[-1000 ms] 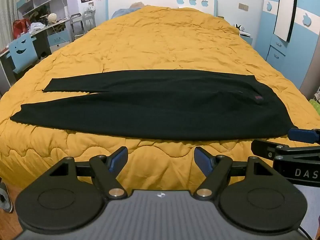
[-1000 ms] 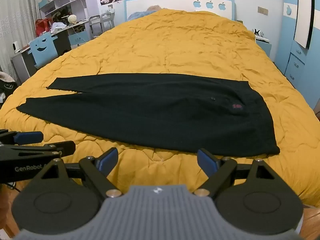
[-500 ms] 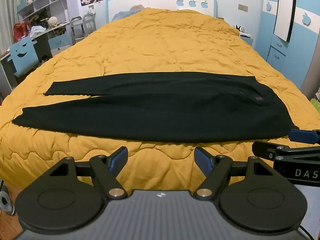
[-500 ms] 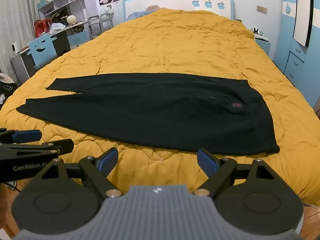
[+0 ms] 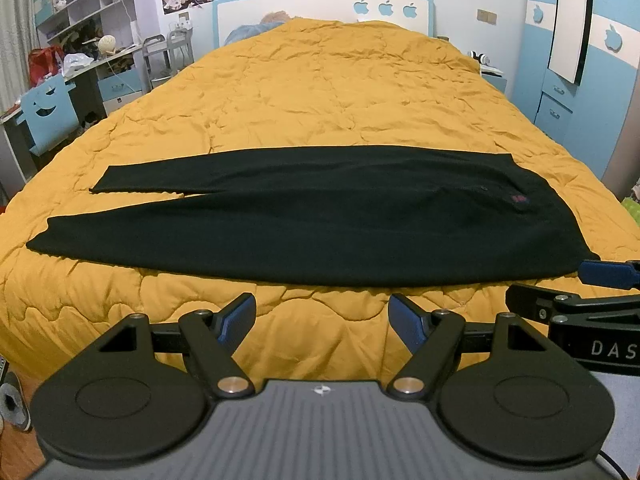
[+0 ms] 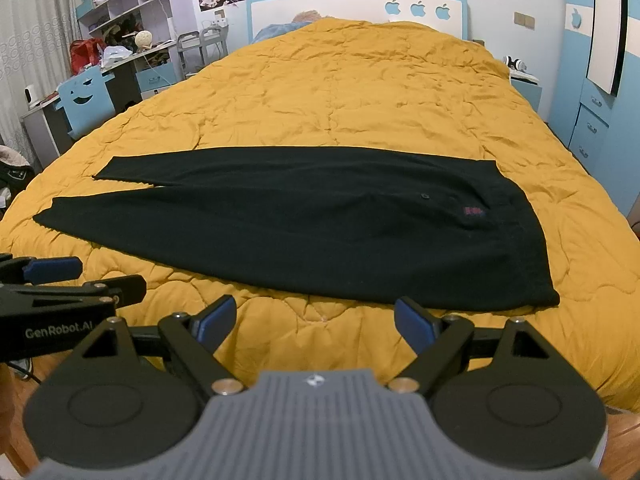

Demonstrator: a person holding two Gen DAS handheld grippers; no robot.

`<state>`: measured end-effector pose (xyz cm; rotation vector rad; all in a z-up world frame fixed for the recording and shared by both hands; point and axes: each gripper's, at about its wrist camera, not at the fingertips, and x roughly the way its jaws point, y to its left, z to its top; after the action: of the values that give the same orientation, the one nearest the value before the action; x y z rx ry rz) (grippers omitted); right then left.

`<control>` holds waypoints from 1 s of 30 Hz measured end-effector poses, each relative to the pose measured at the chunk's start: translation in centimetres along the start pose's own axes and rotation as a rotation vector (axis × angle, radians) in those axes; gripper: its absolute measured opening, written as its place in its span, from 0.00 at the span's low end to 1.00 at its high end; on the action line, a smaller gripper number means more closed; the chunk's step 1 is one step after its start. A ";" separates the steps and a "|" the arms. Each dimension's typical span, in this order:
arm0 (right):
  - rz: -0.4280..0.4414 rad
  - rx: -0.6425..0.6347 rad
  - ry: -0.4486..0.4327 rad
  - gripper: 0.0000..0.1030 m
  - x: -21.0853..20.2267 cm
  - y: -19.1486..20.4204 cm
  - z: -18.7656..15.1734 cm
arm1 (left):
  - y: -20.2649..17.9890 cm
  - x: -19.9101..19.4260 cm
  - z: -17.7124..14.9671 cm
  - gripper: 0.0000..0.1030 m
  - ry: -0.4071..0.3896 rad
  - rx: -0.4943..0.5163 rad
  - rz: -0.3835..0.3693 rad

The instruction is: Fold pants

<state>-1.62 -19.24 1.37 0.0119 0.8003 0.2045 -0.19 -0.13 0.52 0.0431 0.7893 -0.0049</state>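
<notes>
Black pants (image 5: pixel 320 216) lie flat across the yellow quilted bed (image 5: pixel 332 92), waistband at the right, both leg ends at the left; they also show in the right wrist view (image 6: pixel 304 224). A small red label (image 6: pixel 474 211) sits near the waistband. My left gripper (image 5: pixel 322 318) is open and empty, in front of the pants' near edge. My right gripper (image 6: pixel 316 320) is open and empty, also short of the near edge. The right gripper's fingers (image 5: pixel 600 274) show at the left view's right side, beside the waistband corner.
A desk with a blue chair (image 6: pixel 86 100) and shelves stand left of the bed. A blue wardrobe with drawers (image 5: pixel 560 96) stands at the right. The headboard (image 5: pixel 324 4) is at the far end. Wooden floor lies below the bed's near edge.
Both views have shifted slightly. The pants sit a little lower in the left view. Both grippers stay open and empty.
</notes>
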 end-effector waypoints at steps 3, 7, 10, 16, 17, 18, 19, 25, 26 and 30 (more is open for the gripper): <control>0.000 0.002 -0.002 0.80 0.0 0.0 -0.1 | 0.0 0.0 0.0 0.86 0.000 0.001 0.000; 0.002 0.002 -0.002 0.80 -0.1 0.0 -0.2 | 0.1 0.0 0.0 0.86 -0.002 0.000 -0.002; 0.005 0.003 0.000 0.80 0.0 0.1 -0.2 | 0.2 -0.1 -0.1 0.86 -0.007 0.001 -0.003; 0.012 0.005 0.002 0.80 -0.1 0.1 -0.4 | 0.2 -0.1 -0.1 0.86 -0.005 0.005 -0.003; 0.015 0.008 0.003 0.80 -0.1 -0.1 -0.4 | 0.2 -0.1 -0.1 0.86 -0.003 0.005 -0.004; 0.016 0.009 0.004 0.80 -0.1 -0.1 -0.5 | 0.2 -0.1 -0.1 0.86 -0.003 0.006 -0.004; 0.015 0.009 0.006 0.80 -0.1 -0.1 -0.5 | 0.2 -0.1 -0.1 0.86 -0.004 0.006 -0.003; 0.016 0.007 0.003 0.80 -0.1 -0.2 -0.6 | 0.0 -0.1 0.0 0.86 -0.003 0.008 -0.004; 0.016 0.007 0.003 0.80 -0.1 -0.2 -0.6 | 0.0 -0.1 0.0 0.85 -0.003 0.008 -0.003; 0.015 0.008 0.004 0.80 -0.1 -0.2 -0.6 | 0.0 -0.2 0.0 0.86 -0.003 0.008 -0.005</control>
<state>-2.06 -19.47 0.99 0.0249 0.8049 0.2161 -0.29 -0.14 0.66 0.0485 0.7863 -0.0133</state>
